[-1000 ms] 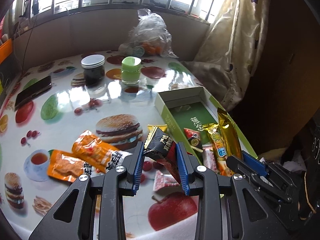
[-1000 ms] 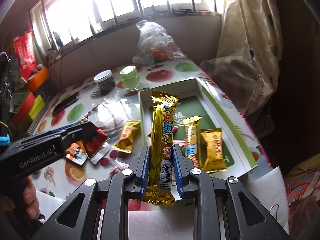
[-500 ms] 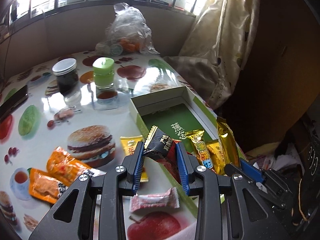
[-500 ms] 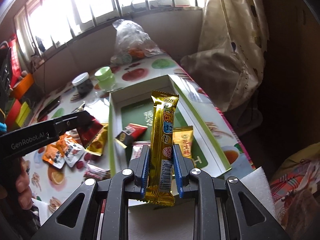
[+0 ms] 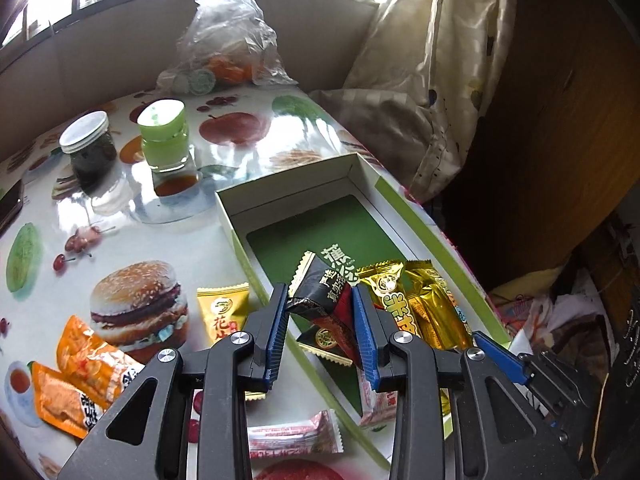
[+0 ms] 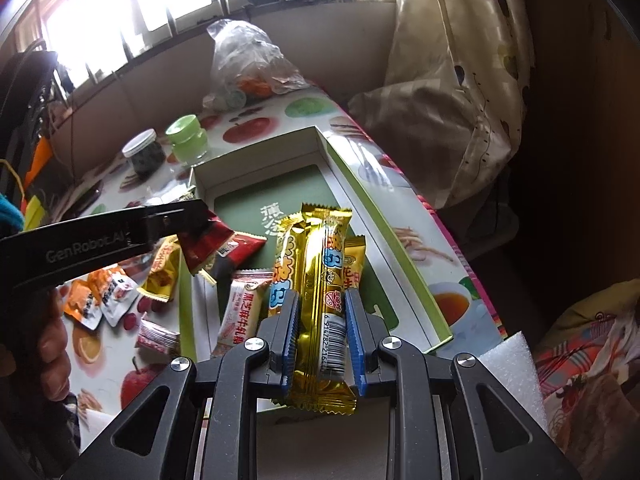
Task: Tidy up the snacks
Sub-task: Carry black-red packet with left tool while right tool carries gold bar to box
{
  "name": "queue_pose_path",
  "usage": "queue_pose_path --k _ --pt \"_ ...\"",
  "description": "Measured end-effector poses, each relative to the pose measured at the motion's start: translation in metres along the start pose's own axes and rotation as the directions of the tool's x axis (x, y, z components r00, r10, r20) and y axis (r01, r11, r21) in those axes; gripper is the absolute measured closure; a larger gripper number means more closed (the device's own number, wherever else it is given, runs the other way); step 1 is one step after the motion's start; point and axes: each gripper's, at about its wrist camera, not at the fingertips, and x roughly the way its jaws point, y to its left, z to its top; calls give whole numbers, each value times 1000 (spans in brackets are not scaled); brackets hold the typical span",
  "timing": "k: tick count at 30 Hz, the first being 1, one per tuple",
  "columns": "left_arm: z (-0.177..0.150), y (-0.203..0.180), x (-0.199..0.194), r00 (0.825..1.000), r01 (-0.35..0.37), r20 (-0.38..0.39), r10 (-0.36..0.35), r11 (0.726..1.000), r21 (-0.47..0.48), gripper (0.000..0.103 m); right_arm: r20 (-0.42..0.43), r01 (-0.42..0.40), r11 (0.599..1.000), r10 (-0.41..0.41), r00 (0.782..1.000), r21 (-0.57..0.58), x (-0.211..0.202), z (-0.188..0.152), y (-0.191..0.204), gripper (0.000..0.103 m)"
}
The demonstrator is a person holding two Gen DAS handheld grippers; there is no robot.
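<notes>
While both our grippers hang over the green box (image 6: 404,248), our right gripper (image 6: 322,336) clamps the gold bar (image 6: 320,304) lengthwise along it, and our left gripper (image 5: 320,320) clamps the black-and-red packet (image 5: 326,300) above the near end.

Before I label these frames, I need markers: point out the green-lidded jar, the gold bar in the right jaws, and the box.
Green-lidded jar (image 5: 162,120), left wrist view, on its lid.
Gold bar (image 6: 320,280), right wrist view, mid-wrapper.
Box (image 5: 280,182), left wrist view, far wall.
</notes>
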Motion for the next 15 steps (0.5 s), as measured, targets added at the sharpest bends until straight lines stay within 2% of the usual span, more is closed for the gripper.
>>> queue_pose_path --k 15 --pt "-1 -6 26 999 -5 -53 5 1000 7 70 12 17 1000 -16 1000 -9 6 2 -4 82"
